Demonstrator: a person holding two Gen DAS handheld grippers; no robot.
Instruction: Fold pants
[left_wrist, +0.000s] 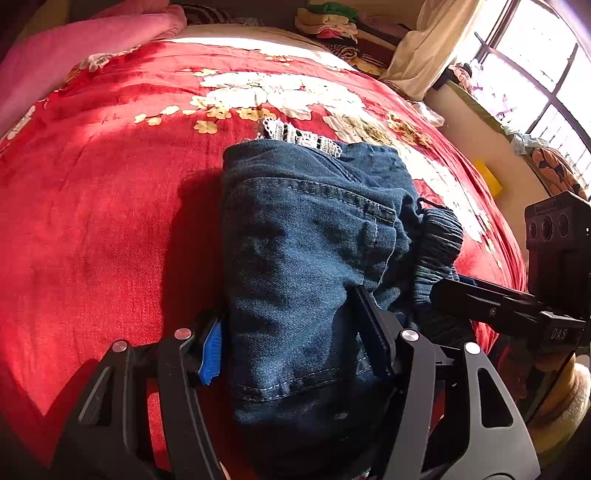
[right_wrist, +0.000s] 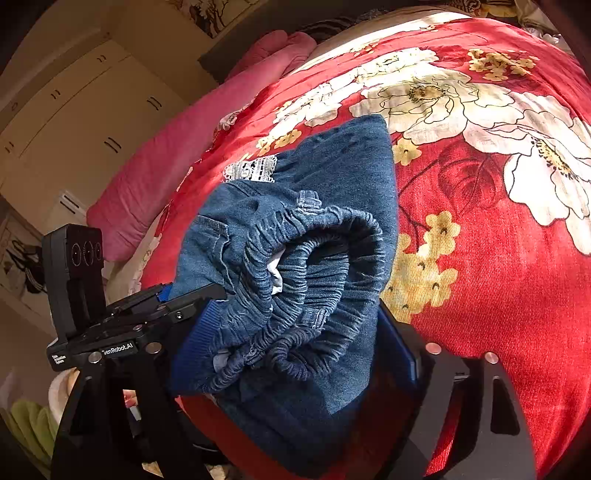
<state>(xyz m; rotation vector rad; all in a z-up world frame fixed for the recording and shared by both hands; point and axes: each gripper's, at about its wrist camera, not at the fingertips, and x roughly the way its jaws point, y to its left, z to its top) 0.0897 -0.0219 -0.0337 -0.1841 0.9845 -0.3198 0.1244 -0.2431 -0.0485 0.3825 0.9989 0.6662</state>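
Dark blue denim pants (left_wrist: 306, 266) lie folded into a thick bundle on the red floral bedspread (left_wrist: 110, 192). White lace trim (left_wrist: 303, 138) sticks out at the far end. My left gripper (left_wrist: 295, 347) is shut on the near end of the bundle, a finger on each side. In the right wrist view the pants (right_wrist: 295, 280) show their gathered elastic waistband (right_wrist: 314, 266). My right gripper (right_wrist: 295, 332) is shut on the waistband end. The right gripper also shows in the left wrist view (left_wrist: 498, 306), at the bundle's right edge. The left gripper's body (right_wrist: 110, 325) shows at left in the right wrist view.
A pink quilt (left_wrist: 92, 40) lies along the bed's far left. Stacked clothes (left_wrist: 332, 22) sit at the head of the bed. A window (left_wrist: 535, 66) and sill are at right. White wardrobes (right_wrist: 74, 110) stand beyond the bed.
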